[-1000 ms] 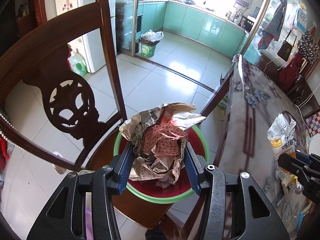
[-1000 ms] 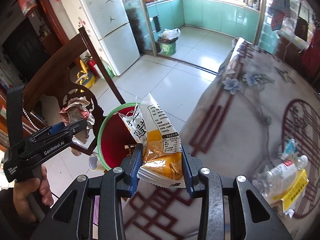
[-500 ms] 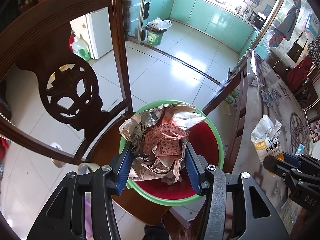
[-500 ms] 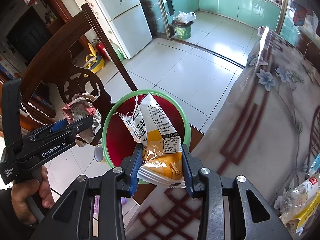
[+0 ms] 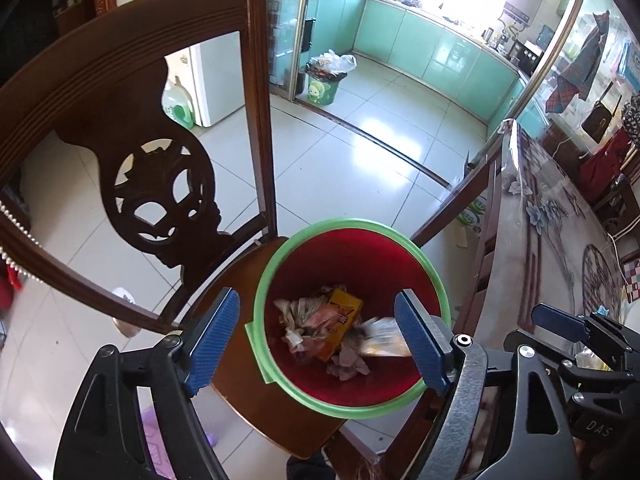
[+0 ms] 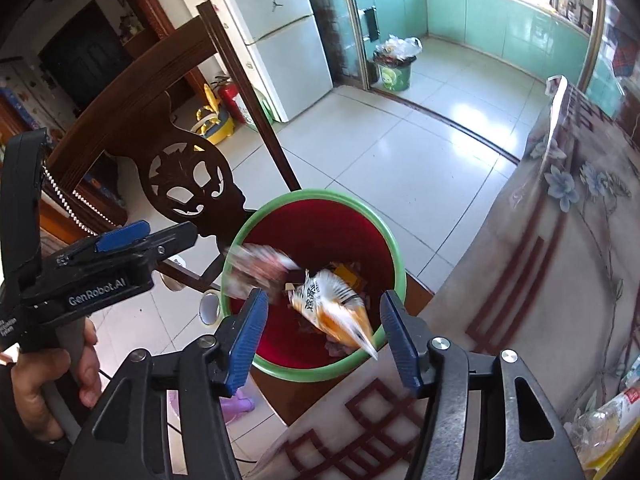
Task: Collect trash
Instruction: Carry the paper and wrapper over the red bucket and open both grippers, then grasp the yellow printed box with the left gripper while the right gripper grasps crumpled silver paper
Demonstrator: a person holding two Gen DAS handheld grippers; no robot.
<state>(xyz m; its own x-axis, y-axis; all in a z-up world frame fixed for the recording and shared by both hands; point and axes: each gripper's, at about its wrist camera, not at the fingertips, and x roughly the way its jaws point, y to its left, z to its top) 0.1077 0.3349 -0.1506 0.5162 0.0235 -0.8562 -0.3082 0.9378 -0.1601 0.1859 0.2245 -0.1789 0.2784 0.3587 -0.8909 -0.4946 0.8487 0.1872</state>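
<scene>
A red bin with a green rim (image 5: 280,256) (image 6: 316,194) stands on a wooden chair seat (image 5: 240,280). My left gripper (image 5: 318,340) hangs over it, its jaws opening with nothing between them. Below in the bin lie crumpled paper (image 5: 302,314) and an orange box (image 5: 340,312). My right gripper (image 6: 323,340) is over the bin's near edge, its jaws also opening. A blurred orange and white snack bag (image 6: 332,308) falls free between them into the bin. The blurred paper wad (image 6: 260,264) drops beside it. A hand (image 6: 52,380) holds the left gripper (image 6: 120,240).
The carved chair back (image 5: 156,184) rises left of the bin. A table with a floral cloth (image 6: 560,280) (image 5: 560,240) runs along the right, with a plastic bottle (image 6: 608,412) on it. A green bin (image 5: 322,88) stands in the far kitchen doorway, next to a white fridge (image 6: 280,32).
Both grippers have opened over the red bin. The crumpled paper has left the left one and the snack bag the right one, and both have fallen toward the bin.
</scene>
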